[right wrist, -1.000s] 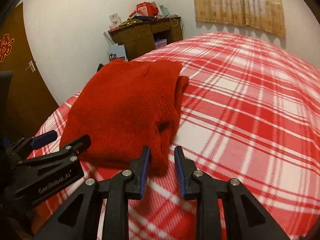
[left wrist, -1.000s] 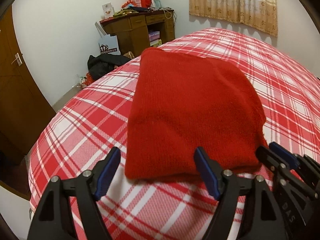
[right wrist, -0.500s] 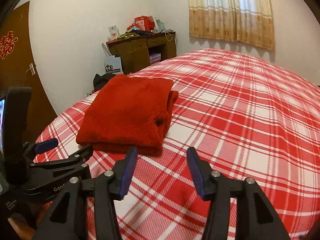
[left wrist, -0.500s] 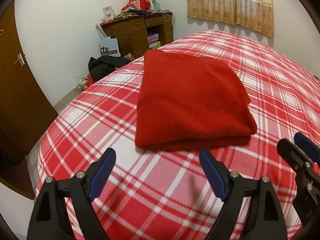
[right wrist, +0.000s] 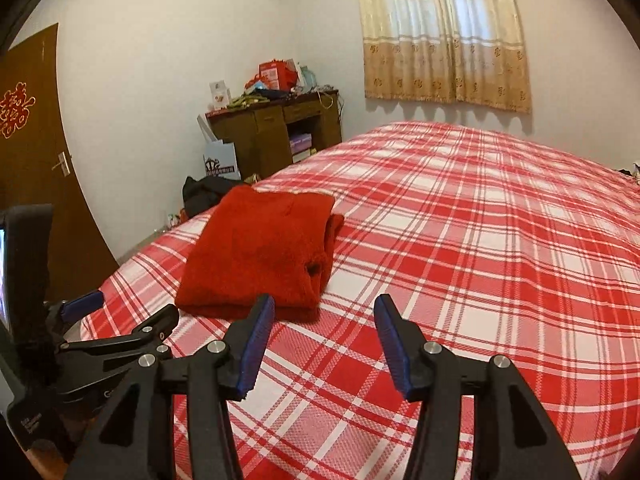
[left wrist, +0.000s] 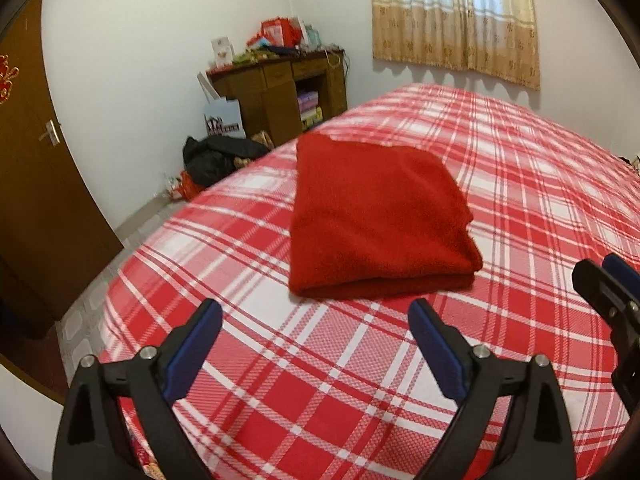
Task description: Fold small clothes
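Daylight came through the curtained window (right wrist: 442, 36) far ahead of the jaws and lit the room evenly and moderately bright. The curtain (left wrist: 454, 16) glowed, slightly washed out. Soft shadows lay under the folded red garment (left wrist: 376, 216) just ahead of the jaws. Fisheye distortion bowed the bed (right wrist: 500, 240) and walls, and dark vignetting filled the corners. Detail looked slightly soft throughout.
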A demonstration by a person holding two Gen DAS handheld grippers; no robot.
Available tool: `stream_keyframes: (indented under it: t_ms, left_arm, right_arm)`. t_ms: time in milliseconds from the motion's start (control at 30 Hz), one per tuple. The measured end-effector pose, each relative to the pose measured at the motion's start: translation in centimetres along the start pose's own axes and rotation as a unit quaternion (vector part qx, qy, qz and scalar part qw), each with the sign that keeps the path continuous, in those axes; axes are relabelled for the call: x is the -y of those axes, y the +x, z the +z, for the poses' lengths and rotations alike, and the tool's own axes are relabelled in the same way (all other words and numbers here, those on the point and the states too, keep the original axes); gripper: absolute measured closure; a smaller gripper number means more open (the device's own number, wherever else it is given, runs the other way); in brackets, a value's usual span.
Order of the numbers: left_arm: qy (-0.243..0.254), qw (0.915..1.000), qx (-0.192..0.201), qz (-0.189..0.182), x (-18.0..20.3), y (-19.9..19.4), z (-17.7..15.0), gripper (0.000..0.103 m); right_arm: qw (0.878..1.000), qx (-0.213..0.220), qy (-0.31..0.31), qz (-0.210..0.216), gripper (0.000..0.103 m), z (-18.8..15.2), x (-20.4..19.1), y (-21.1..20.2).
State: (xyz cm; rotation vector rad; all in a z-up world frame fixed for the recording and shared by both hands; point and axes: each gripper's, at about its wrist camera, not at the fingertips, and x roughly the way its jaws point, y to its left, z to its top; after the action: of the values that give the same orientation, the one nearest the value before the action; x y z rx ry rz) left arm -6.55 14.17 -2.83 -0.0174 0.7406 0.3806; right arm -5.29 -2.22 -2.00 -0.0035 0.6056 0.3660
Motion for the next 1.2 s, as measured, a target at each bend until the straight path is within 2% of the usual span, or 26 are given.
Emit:
stream_keyframes:
  t_ms: [167,200,267,300,467,833,1000,1200]
  left_arm:
    - [-0.003,0.9991,0.042,0.005,-0.5,-2.9,0.5,0.000]
    - [-0.002,0.9989,0.047,0.004,-0.5,-3.4,0.7,0.000]
    - [-0.001,0.9984,0.057,0.001,-0.5,-4.2,0.8,0.000]
    - [-0.003,0.9981,0.061,-0.001,-0.6,-4.7,1.0,0.000]
    - [-0.009,0.9972,0.074,-0.013,-0.8,-6.5,1.3,0.000]
    - [-0.013,0.9946,0.103,-0.009,-0.9,-9.3,0.9,0.000]
    - [-0.027,0.9945,0.099,-0.021,-1.3,-10.1,0.7,0.000]
    - [-0.027,0.9949,0.096,-0.015,-1.6,-10.5,0.6,0.000]
  right_arm:
    - [1.000,0.025,0.006,-0.014,0.048,0.7,0.0,-2.4]
    - [0.999,0.034,0.009,-0.015,0.045,0.9,0.1,-3.0]
    - [0.998,0.050,0.016,-0.019,0.034,1.3,0.1,-4.1]
    - [0.998,0.058,0.018,-0.020,0.033,1.4,0.2,-4.6]
    - [0.996,0.079,0.023,-0.021,0.033,2.2,0.0,-6.4]
    - [0.994,0.100,0.023,-0.040,0.032,2.0,-0.4,-9.0]
    - [0.993,0.109,0.022,-0.044,0.032,2.2,-0.6,-9.7]
    - [0.992,0.114,0.016,-0.052,0.032,3.3,-1.1,-10.5]
